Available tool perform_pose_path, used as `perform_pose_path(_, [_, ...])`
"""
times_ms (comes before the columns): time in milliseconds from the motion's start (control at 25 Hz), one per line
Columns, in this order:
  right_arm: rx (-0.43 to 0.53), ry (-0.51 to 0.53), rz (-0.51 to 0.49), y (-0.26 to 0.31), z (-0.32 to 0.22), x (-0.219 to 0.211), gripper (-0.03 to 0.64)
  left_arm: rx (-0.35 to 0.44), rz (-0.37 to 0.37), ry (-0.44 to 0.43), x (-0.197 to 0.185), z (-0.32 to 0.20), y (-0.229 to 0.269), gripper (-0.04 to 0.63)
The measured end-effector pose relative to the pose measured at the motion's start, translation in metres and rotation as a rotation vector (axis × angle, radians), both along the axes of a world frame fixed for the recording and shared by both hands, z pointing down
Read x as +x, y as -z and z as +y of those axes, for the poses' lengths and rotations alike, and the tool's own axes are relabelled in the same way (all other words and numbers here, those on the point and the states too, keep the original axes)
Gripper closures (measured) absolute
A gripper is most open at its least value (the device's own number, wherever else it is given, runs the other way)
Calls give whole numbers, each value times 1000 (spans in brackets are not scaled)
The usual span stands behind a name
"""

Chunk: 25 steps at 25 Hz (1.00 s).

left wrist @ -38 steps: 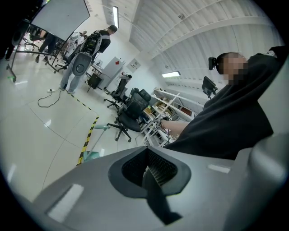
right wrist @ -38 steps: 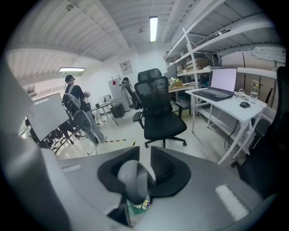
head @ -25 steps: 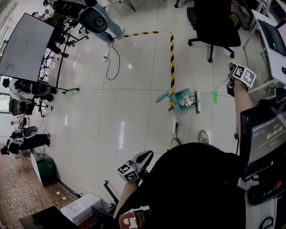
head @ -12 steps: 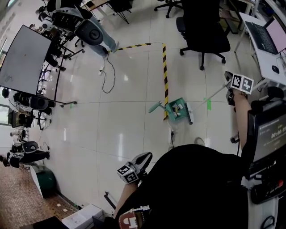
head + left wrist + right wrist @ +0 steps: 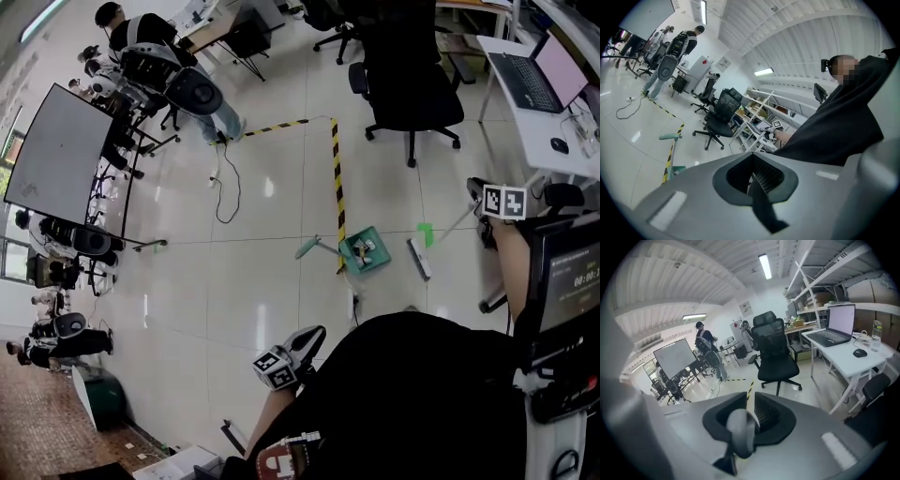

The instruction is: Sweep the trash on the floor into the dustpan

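Trash (image 5: 368,248) is sitting in the green dustpan (image 5: 361,253), which rests on the glossy tile floor (image 5: 253,234) right at the end of the yellow-black tape line (image 5: 336,173), its teal handle (image 5: 312,247) sticking out to the side. The broom head (image 5: 419,259) lies on the floor just beside the pan, not touching it as far as I can tell. The right gripper (image 5: 487,201) has its jaws clamped on the broom handle (image 5: 739,430) (the rounded grey end fills the gap). The left gripper (image 5: 305,340) hangs close to the person's body, well apart from the pan, jaws pressed together with nothing between them. A black office chair (image 5: 408,80) stands further off.
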State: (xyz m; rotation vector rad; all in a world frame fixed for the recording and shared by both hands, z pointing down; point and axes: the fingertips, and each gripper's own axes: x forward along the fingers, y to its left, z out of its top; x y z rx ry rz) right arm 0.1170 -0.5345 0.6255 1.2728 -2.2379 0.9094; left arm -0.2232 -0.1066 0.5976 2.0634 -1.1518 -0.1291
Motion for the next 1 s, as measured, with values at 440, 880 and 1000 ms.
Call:
perform_pose_path(440, [-53, 6, -63, -13, 92, 18, 568, 37, -26, -101, 24, 35, 6, 595])
perform_pose_path(880, [56, -150, -62, 54, 286, -8, 569, 96, -21, -360, -31, 162, -11, 595])
perform_pose_path(1000, [66, -163, -72, 76, 338, 5, 569, 105, 3, -410, -18, 186, -1, 595])
